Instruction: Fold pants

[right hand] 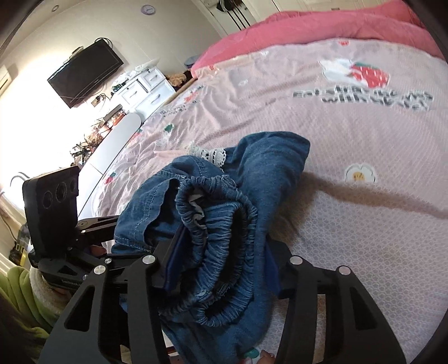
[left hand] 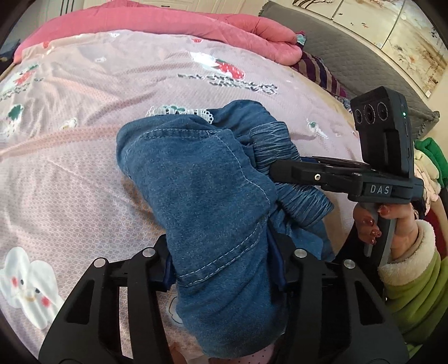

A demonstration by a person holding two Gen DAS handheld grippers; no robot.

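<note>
Pants [left hand: 201,196] bunched, long axis running away across bedsheet [left hand: 84,168].

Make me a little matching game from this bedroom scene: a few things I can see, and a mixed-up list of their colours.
Things:
1. denim pants
2. quilt
3. jacket sleeve
4. television

Colours:
A. green
B. black
C. blue
D. pink

Pairs: 1-C, 2-D, 3-A, 4-B
</note>
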